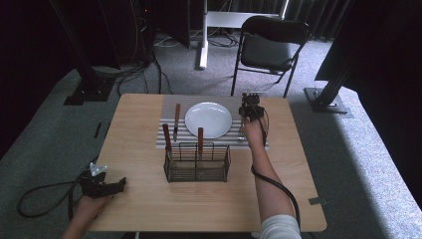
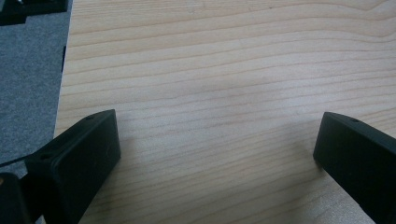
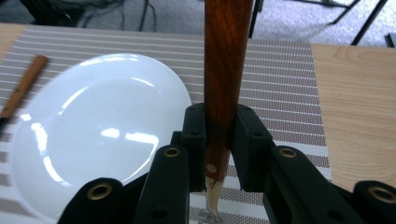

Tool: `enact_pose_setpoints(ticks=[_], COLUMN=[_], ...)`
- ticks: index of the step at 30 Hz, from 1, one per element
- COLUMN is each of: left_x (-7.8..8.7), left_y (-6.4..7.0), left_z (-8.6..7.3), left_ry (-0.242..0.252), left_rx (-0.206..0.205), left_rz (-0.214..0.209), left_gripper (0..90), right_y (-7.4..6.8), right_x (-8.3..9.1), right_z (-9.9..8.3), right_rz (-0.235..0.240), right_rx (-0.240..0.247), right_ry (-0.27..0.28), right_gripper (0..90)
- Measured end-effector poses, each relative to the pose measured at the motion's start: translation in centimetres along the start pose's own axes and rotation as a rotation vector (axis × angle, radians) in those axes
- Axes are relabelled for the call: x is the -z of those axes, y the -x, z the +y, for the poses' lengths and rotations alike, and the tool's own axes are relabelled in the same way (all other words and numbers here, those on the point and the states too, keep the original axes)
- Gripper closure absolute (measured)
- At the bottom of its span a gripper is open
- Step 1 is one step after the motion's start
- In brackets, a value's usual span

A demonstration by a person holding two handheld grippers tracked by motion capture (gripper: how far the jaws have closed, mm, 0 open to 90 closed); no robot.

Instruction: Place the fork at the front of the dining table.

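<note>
**Cutlery piece held beside the plate**

High view: the right gripper (image 1: 250,110) hovers at the placemat's (image 1: 171,102) right edge; the left gripper (image 1: 107,185) rests spread and empty.

Right gripper view: jaws clamp a wooden-handled utensil (image 3: 224,70) beside the plate (image 3: 93,135). A tilted release could knock the rim.

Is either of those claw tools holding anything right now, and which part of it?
The right gripper clamps a wooden-handled utensil by its handle, near the metal end, beside the white plate. The left gripper is open over the bare table, holding nothing.

Right gripper (image 3: 219,135) clamped, left gripper (image 2: 219,154) agape
</note>
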State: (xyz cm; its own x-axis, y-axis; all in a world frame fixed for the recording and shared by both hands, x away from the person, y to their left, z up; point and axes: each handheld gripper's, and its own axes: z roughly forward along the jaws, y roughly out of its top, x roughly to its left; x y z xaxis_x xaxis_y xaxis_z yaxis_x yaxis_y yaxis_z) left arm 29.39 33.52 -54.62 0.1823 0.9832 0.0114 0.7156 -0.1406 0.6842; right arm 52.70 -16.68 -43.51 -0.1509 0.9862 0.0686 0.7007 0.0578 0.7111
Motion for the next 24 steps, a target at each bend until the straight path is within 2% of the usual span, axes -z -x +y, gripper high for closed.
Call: enact_pose_setpoints(ticks=[4, 9, 14, 17, 24], left_x=[0.0, 0.0, 0.0, 0.0, 0.0], left_y=[0.0, 0.0, 0.0, 0.1, 0.1], left_z=[0.0, 0.0, 0.0, 0.0, 0.0], left_ry=[0.0, 0.0, 0.0, 0.0, 0.001], left_rx=[0.0, 0.0, 0.003, 0.005, 0.005], left_rz=[0.0, 0.0, 0.003, 0.005, 0.004], left_gripper=[0.3, 0.3, 0.4, 0.4, 0.4], right_y=[0.3, 0.5, 1.5, 1.9, 1.5], right_x=[-1.6, -3.3, -5.7, -6.9, -9.1], right_z=[0.3, 0.8, 1.0, 1.0, 0.7], right_rz=[0.001, -0.003, 0.013, 0.021, -0.006], right_rx=[-0.034, -0.052, -0.125, -0.149, -0.149], right_ry=[-0.024, -0.052, -0.103, -0.134, -0.172], right_gripper=[76.3, 76.3, 76.3, 76.2, 76.2])
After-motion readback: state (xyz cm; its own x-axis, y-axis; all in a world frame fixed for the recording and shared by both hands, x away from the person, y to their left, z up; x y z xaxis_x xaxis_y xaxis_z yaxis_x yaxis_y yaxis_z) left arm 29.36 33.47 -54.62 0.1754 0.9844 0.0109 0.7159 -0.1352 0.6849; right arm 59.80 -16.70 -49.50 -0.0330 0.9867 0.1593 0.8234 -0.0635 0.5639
